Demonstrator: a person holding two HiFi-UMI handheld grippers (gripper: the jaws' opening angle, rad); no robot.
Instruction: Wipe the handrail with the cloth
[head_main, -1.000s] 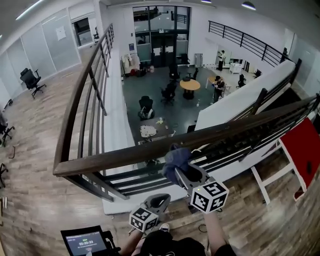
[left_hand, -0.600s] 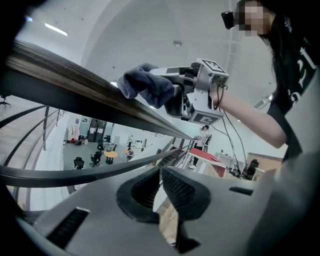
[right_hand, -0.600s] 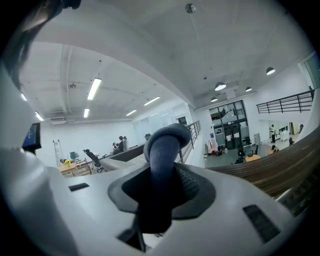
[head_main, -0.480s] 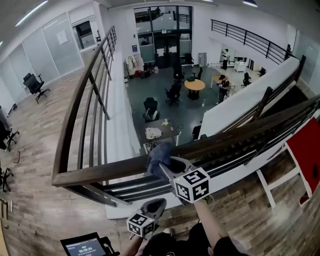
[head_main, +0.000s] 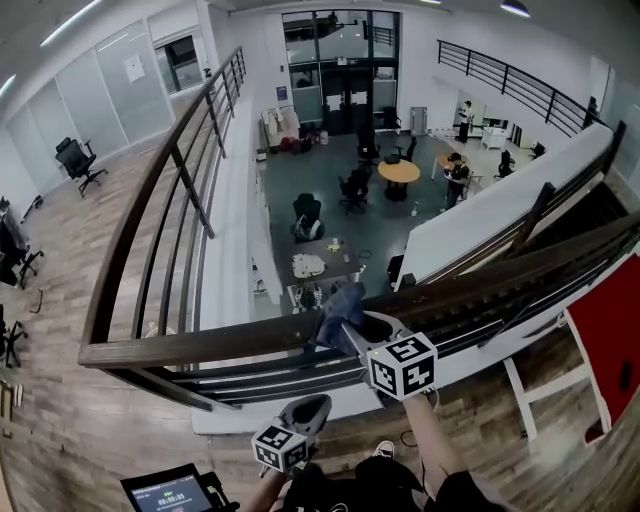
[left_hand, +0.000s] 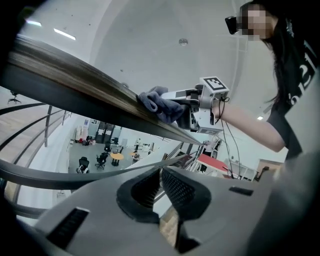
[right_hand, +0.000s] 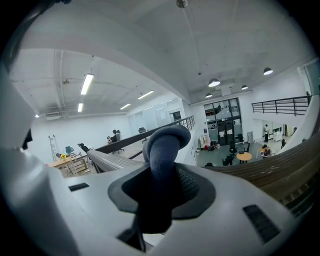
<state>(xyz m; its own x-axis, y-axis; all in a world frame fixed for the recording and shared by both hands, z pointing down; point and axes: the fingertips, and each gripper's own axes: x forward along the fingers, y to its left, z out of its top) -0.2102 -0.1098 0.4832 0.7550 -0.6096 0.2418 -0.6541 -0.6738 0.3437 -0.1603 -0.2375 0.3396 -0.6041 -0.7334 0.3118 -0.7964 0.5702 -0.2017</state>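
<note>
A long brown wooden handrail tops a dark metal railing over an atrium. A blue-grey cloth is draped over the rail near its middle, with my right gripper shut on it and pressing it onto the wood. In the right gripper view the cloth bulges up from between the jaws. My left gripper hangs lower, below the rail and near my body, shut with nothing in it. The left gripper view looks up at the handrail, the cloth and the right gripper.
Dark horizontal bars run under the rail. The rail turns a corner at the left and runs away along the walkway. A red-topped stand is at the right. A small screen sits at the lower left. Far below lies the atrium floor.
The right gripper slid the cloth left along the handrail, then back a little to the right. The left gripper stayed low and shut.
</note>
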